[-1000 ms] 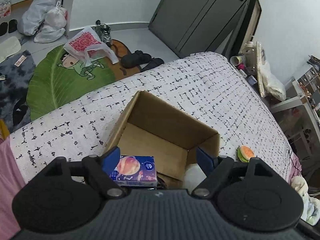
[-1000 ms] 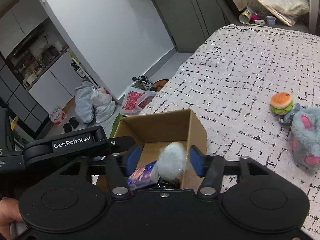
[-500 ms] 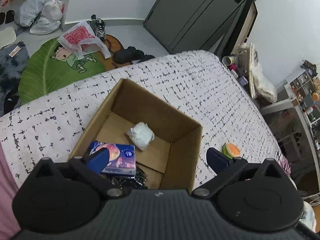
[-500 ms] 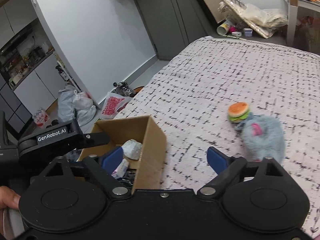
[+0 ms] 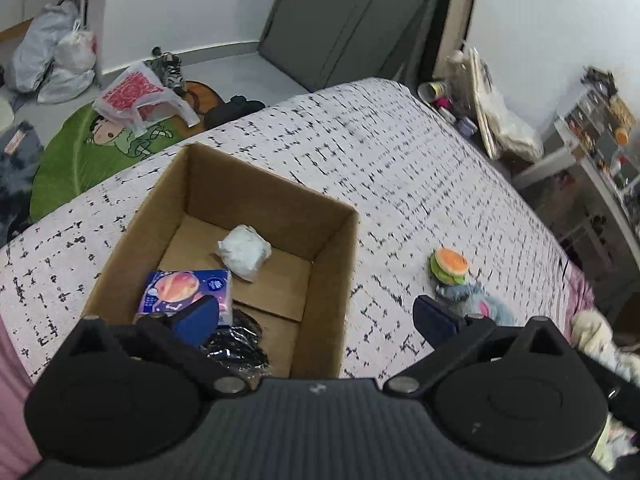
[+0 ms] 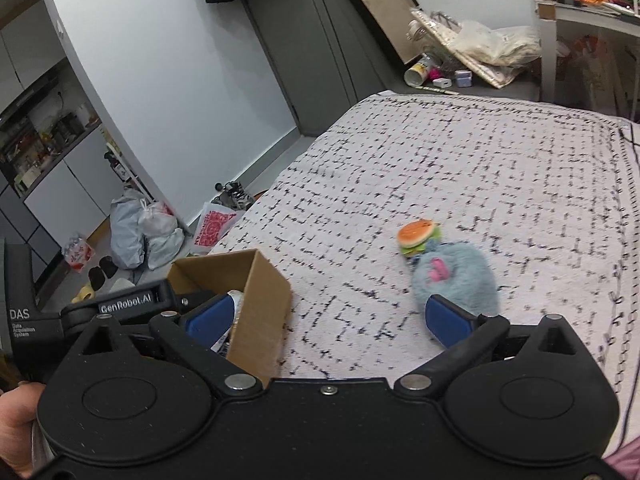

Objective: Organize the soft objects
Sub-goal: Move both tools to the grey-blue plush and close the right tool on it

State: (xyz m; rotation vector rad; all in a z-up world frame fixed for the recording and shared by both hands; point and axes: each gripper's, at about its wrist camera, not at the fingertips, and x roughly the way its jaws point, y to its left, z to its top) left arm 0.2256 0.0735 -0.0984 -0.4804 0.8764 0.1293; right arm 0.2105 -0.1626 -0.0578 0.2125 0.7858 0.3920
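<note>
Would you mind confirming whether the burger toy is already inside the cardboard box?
No, the burger toy lies on the bedspread outside the cardboard box, beside the blue plush.

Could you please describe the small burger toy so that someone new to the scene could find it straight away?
Start at the bed with the black-flecked white cover. Right of the cardboard box lies a fluffy blue plush. The burger toy touches its far end: small, orange bun, green layer.

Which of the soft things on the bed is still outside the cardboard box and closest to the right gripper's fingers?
The fluffy blue plush, just beyond the right-hand finger; the burger toy lies farther, touching its far side.
</note>
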